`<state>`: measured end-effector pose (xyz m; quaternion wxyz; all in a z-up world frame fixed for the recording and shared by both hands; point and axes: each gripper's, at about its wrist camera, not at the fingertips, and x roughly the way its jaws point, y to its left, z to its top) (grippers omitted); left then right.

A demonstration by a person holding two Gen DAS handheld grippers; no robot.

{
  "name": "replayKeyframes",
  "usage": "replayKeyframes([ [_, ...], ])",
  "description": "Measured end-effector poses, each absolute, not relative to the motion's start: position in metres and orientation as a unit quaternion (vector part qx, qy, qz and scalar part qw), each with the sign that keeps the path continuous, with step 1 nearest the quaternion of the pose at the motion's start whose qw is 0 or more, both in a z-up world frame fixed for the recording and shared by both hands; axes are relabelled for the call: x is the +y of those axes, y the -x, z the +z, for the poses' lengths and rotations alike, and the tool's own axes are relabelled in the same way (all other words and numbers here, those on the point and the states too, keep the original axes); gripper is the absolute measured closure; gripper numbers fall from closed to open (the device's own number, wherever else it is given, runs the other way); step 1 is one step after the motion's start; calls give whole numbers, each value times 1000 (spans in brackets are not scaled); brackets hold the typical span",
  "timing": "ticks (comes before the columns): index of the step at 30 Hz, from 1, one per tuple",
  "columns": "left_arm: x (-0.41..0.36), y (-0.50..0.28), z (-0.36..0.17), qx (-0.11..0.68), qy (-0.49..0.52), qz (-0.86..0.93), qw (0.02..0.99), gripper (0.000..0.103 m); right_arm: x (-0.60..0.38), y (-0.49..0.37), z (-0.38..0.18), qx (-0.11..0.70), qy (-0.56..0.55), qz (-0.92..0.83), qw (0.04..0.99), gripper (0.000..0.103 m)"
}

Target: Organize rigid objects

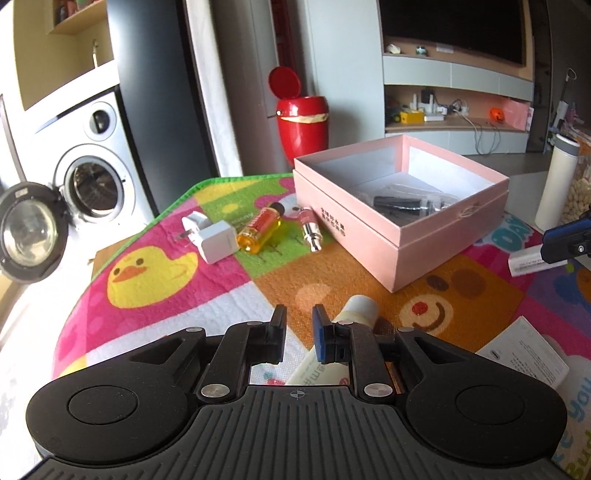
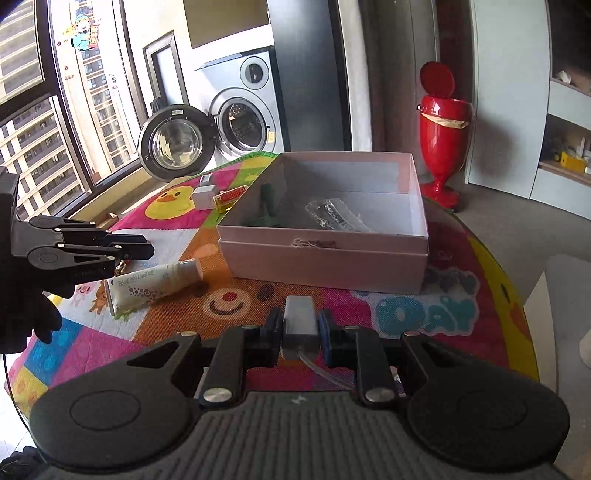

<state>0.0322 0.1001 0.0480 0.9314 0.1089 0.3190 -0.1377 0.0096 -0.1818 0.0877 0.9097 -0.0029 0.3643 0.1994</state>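
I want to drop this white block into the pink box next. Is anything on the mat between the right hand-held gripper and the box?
Nothing visible. The right hand-held gripper is shut on the white block, and only bare mat lies before the pink box. The cream tube lies off to the left.

A front-loading washing machine (image 2: pixel 245 114) is seen with its round door (image 2: pixel 171 142) swung open, set against a white wall beside a dark panel (image 2: pixel 306 74). Daylight is admitted through a large window (image 2: pixel 74 92), beyond which high-rise blocks are visible. A red pedestal bin (image 2: pixel 443 136) with raised lid is placed on grey floor (image 2: pixel 509 210). Pale shelving (image 1: pixel 458 99) below a dark screen (image 1: pixel 450 22) is noted.
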Motion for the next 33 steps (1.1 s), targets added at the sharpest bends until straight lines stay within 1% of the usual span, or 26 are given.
replayKeyframes([
  [3, 100, -45, 43, 346, -93, -167, 919, 84, -171, -10, 78, 369, 19, 197, 908, 83],
  [5, 99, -47, 38, 350, -92, -180, 915, 81, -166, -9, 73, 371, 22, 201, 906, 82],
  [6, 99, -48, 37, 353, -96, -181, 913, 78, -165, -8, 73, 369, 23, 203, 907, 82],
  [7, 97, -48, 34, 357, -104, -180, 911, 71, -164, -6, 73, 365, 27, 204, 908, 82],
  [9, 94, -48, 31, 362, -118, -180, 907, 65, -162, -3, 72, 363, 37, 208, 907, 82],
  [10, 93, -48, 29, 364, -123, -179, 906, 64, -163, -2, 72, 364, 39, 213, 906, 80],
  [11, 92, -48, 27, 370, -127, -176, 903, 64, -164, 0, 72, 367, 41, 218, 904, 72],
  [12, 91, -48, 24, 378, -127, -173, 901, 66, -165, 3, 72, 367, 45, 221, 903, 67],
  [13, 91, -49, 23, 381, -123, -170, 900, 65, -165, 6, 71, 364, 51, 225, 902, 56],
  [14, 92, -49, 20, 383, -115, -166, 901, 66, -166, 12, 71, 360, 60, 228, 903, 48],
  [16, 96, -50, 18, 383, -85, -158, 906, 66, -167, 20, 68, 355, 75, 232, 903, 47],
  [19, 100, -52, 18, 394, -38, -136, 908, 66, -168, 24, 63, 363, 83, 227, 900, 47],
  [22, 96, -50, 19, 394, -44, -125, 910, 66, -170, 14, 56, 378, 63, 214, 899, 48],
  [24, 91, -47, 18, 385, -60, -122, 913, 66, -169, 9, 52, 382, 56, 213, 898, 55],
  [26, 87, -41, 17, 373, -66, -115, 918, 70, -163, 5, 48, 388, 67, 210, 895, 75],
  [27, 86, -38, 17, 369, -65, -117, 920, 76, -160, 4, 46, 390, 72, 209, 894, 77],
  [29, 83, -32, 16, 364, -63, -121, 921, 76, -157, 6, 48, 387, 86, 210, 894, 83],
  [33, 73, -15, 21, 361, -66, -153, 918, 77, -166, 10, 61, 389, 77, 219, 892, 83],
])
